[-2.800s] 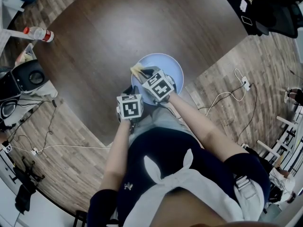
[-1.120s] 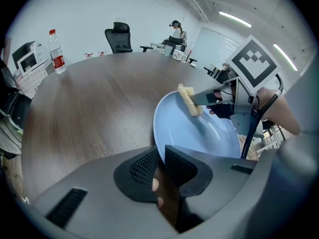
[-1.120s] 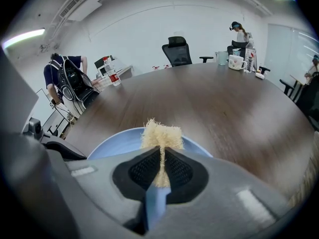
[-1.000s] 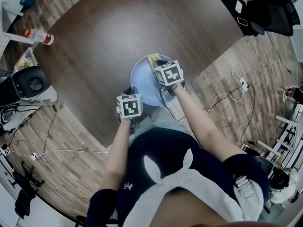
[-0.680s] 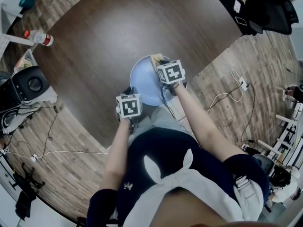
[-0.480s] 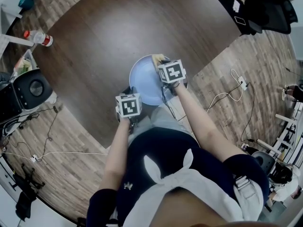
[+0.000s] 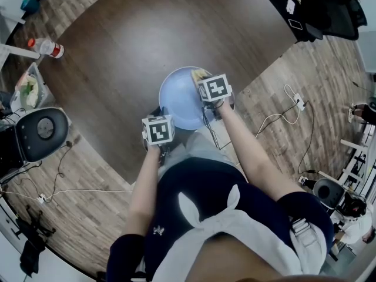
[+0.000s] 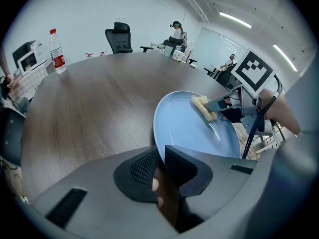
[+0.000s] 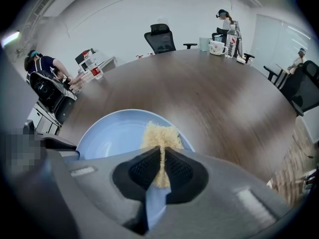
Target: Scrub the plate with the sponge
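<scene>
**Two grippers on the plate, sponge down on the far side**

Here's my hold. The left gripper (image 8: 159,163) is clamped onto the near rim of the plate (image 7: 179,98), with that edge running right up between the ribbed pads. It's there as an anchor. I'd expect a smooth plate on a polished table (image 7: 147,34) to skate away once I push on it, so one side pins while the other works.

Over on the right gripper (image 9: 162,168), the jaws are pinching the sponge (image 9: 160,133). It's squeezed to a thin strip between the pads and flares out wide past the tips. That flared end lies on the plate's face, towards the far right rim, which gives me a broad soft patch to drag across the surface.

The plate sits at the table's near edge, right in front of me and within easy reach of both arms. I can't tell whether its near rim is lifted or lying flat.

As for looks, the plate is pale blue and round, with a shallow raised rim and a glossy face. I can't see any food or suds on it. The sponge is pale yellow, with a coarse, fibrous look.
</scene>
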Demonstrator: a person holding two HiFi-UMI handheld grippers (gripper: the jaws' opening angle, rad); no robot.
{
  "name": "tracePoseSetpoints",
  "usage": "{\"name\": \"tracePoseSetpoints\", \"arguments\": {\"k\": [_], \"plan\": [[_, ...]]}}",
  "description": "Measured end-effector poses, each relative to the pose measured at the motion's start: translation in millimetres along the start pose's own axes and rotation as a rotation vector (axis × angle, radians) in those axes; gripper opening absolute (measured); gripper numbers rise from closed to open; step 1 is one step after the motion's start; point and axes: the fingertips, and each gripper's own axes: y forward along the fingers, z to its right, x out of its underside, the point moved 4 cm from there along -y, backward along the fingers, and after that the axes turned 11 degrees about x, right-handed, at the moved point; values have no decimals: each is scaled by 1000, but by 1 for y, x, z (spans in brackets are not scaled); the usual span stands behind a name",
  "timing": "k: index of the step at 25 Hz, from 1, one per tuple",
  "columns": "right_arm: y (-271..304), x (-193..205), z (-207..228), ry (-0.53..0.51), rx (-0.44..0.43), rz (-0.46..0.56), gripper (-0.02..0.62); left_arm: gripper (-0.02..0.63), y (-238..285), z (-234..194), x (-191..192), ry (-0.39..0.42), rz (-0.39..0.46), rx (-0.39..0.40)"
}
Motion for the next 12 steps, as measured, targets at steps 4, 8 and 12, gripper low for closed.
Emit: {"name": "tracePoseSetpoints", "arguments": {"k": [4,8,12], "plan": [[-1,2,-1,-4,3,-15,24,54,-5,-8,-2,18,8,-36],[-2,4,0,-3,7,-23,25,54,-6,-9,-3,24,13,-38],[-1,7,-1,-3,7,-22,24,54,-1,-2,1,5,10,10]]}}
